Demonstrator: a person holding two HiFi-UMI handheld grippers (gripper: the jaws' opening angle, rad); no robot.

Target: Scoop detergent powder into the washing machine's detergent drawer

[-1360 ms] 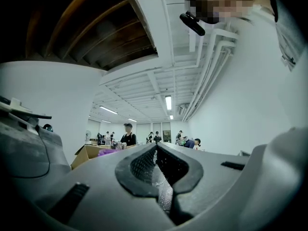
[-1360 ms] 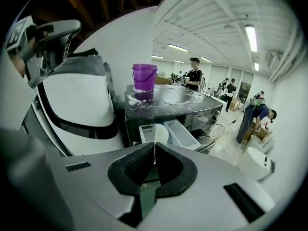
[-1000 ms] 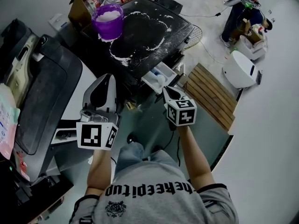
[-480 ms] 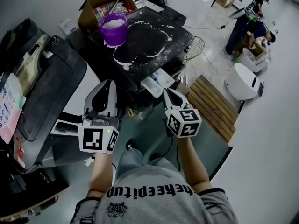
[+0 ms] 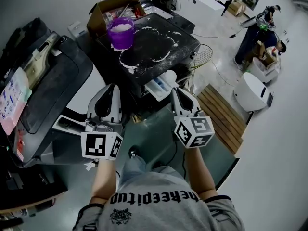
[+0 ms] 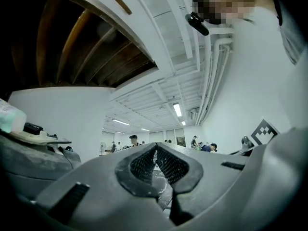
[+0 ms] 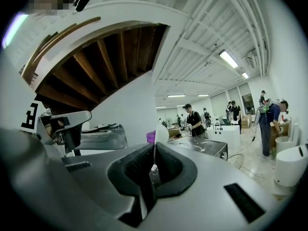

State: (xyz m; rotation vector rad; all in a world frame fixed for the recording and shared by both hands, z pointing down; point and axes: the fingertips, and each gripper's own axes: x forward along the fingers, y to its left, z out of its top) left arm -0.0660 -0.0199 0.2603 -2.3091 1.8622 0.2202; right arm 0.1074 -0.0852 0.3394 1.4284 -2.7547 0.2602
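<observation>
A purple tub [image 5: 120, 32] of white powder stands on the black washing machine's top [image 5: 163, 37], where powder lies spilled. The detergent drawer [image 5: 158, 86] sticks out open at the machine's front. My right gripper [image 5: 174, 91] is shut on the thin handle of a white scoop [image 5: 168, 76], whose bowl hovers just over the drawer. In the right gripper view the scoop [image 7: 161, 129] stands upright between the jaws of the right gripper [image 7: 154, 149], with the purple tub [image 7: 150, 137] behind it. My left gripper [image 5: 113, 88] is shut and empty, left of the drawer; in its own view the left gripper [image 6: 155, 148] holds nothing.
A large grey machine [image 5: 53, 81] fills the left side. A cardboard box [image 5: 113, 6] sits behind the tub. A wire basket [image 5: 203, 54], a wooden pallet [image 5: 219, 105] and a white round appliance [image 5: 250, 90] lie to the right. People [image 5: 257, 25] stand at the far right.
The head view has shifted, so the machine sits higher and further right. The right gripper has risen slightly, and the scoop's white bowl now shows above the drawer. The left gripper stays shut.
</observation>
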